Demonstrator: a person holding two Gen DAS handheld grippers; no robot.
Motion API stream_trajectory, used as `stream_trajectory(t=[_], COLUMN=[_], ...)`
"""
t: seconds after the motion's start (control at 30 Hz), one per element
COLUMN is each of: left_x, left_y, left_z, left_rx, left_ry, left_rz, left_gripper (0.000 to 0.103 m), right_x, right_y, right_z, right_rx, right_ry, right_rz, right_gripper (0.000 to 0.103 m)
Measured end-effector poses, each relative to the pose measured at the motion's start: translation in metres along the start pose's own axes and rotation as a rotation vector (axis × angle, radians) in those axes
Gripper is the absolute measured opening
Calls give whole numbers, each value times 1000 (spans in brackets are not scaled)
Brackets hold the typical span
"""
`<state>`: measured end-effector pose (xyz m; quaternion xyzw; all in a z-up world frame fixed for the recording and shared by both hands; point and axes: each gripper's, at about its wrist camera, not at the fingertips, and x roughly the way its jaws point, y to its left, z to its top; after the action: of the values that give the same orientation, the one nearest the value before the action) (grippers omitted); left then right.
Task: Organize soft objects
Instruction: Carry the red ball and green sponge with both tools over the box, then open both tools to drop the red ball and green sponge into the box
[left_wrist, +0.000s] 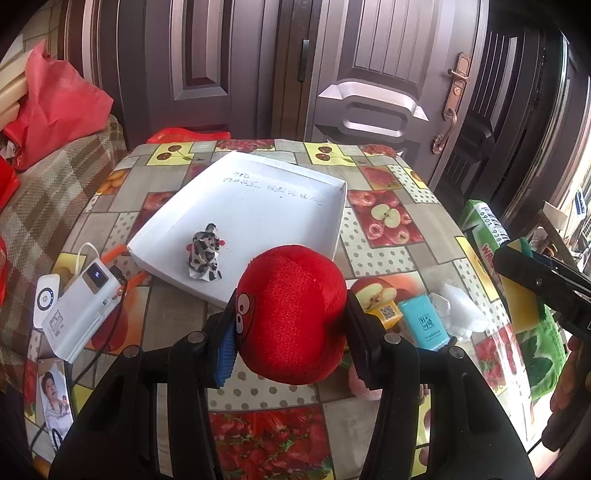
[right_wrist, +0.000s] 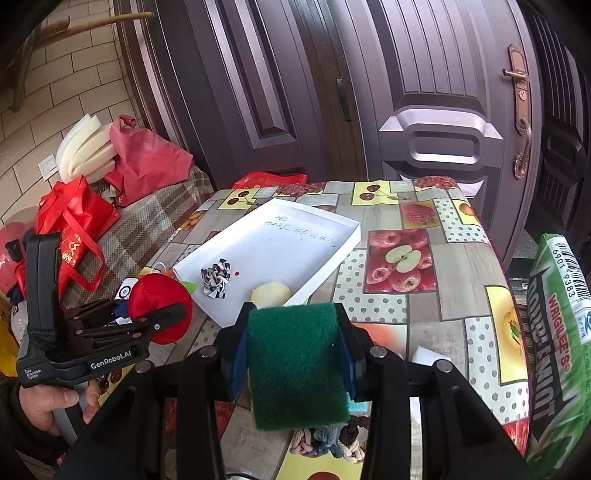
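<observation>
Over the fruit-patterned counter (left_wrist: 384, 258), both claws are loaded. The left claw (left_wrist: 291, 332) is pinching a red plush toy (left_wrist: 291, 314) across its middle, held up just short of the white tray (left_wrist: 258, 206), which sits toward twelve o'clock from it. The toy bulges out past both pads, so I judge it light and very squashy; a hold across its widest part, as now, looks safest, since a nip at the edge would likely let it slide out.

The right claw (right_wrist: 295, 354) is clamped on a green scouring sponge (right_wrist: 295, 358) by its two long sides. That looks light too, springy but rough enough not to slip.

Inside the tray already lie a crumpled black-and-white cloth (left_wrist: 206, 254) near the front edge and, in the right view, a pale yellow lump (right_wrist: 270, 293) at the near corner. A braided rope bundle (right_wrist: 325, 439) rests on the counter at six o'clock below the sponge. A white power bank (left_wrist: 83, 306) lies at nine o'clock.
</observation>
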<state>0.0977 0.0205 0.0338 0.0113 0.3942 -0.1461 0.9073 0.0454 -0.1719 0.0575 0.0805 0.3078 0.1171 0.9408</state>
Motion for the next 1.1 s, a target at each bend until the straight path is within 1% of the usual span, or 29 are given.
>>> stream_trajectory(t=[0.1, 0.17, 0.37, 0.63, 0.73, 0.8, 0.9, 1.0, 1.1], left_x=[2, 6, 27, 51, 61, 73, 92, 109, 123], left_y=[11, 22, 55, 71, 77, 85, 94, 99, 101], left_z=[8, 15, 37, 63, 70, 75, 80, 82, 85], left_rx=[-19, -33, -59, -49, -57, -89, -138, -166, -173], left_ry=[-11, -16, -3, 1, 7, 30, 74, 94, 98], left_rz=[13, 37, 94, 141, 145, 136, 127, 108, 114], left_gripper=[50, 50, 51, 51, 51, 51, 51, 51, 52], right_x=[6, 10, 28, 66, 83, 94, 116, 146, 171], right_y=[1, 1, 6, 21, 31, 37, 39, 38, 39], right_z=[7, 12, 31, 53, 61, 65, 66, 64, 59], right_rx=[-5, -6, -19, -32, -56, -64, -38, -9, 6], right_ry=[2, 4, 15, 61, 73, 85, 122, 171, 205], right_rz=[5, 12, 32, 80, 86, 91, 106, 101, 88], right_gripper=[40, 40, 40, 40, 40, 41, 41, 41, 42])
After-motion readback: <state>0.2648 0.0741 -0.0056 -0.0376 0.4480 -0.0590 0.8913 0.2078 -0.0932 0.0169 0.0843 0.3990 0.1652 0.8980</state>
